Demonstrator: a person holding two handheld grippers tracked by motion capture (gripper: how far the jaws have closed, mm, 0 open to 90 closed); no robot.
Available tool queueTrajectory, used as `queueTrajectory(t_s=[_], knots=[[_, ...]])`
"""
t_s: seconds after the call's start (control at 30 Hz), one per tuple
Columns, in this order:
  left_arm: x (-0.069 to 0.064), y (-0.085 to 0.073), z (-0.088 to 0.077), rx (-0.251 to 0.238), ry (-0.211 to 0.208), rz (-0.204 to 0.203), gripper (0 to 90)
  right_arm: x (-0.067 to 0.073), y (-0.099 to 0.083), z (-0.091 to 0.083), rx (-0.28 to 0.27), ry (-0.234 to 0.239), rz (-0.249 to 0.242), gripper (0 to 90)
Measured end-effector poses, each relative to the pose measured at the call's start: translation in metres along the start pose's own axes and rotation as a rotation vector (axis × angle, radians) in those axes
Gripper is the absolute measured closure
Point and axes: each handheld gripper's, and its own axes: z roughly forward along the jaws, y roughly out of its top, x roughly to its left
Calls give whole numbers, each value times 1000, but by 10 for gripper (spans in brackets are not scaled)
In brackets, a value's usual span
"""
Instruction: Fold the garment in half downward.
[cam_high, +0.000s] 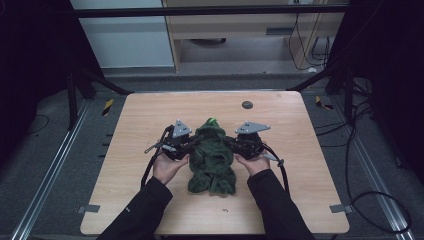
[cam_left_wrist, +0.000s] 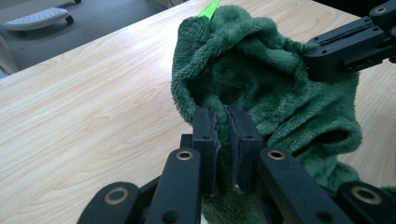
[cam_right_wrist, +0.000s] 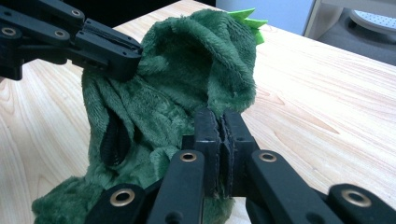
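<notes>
Green fleece garment lies bunched mid-table, far end lifted. Left gripper and right gripper each clamp jaws on one side edge. Grasp secured; spreading or folding apparently still ahead, goal unstated.

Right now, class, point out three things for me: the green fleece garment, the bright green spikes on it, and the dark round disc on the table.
green fleece garment (cam_high: 212, 162), high view, middle of its crumpled body.
bright green spikes (cam_right_wrist: 247, 17), right gripper view, the top spike.
dark round disc (cam_high: 247, 104), high view, its centre.
</notes>
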Motion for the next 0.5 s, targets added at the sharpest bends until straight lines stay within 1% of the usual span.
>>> queueTrajectory(t_s=[0.07,0.23,0.27,0.47,0.5], knots=[[-1,-1,-1,-1,-4,1,827,1,-1,-1,-1,4,-1,865],[-8,-7,-6,7,-12,26,826,5,-9,-7,-4,14,-10,865],[-8,-7,-6,7,-12,26,826,6,-11,-8,-6,17,-11,865],[-15,-16,-11,19,-17,40,825,10,-18,-13,-8,26,-14,863],[-16,-19,-13,24,-17,46,825,12,-21,-15,-7,29,-16,862]])
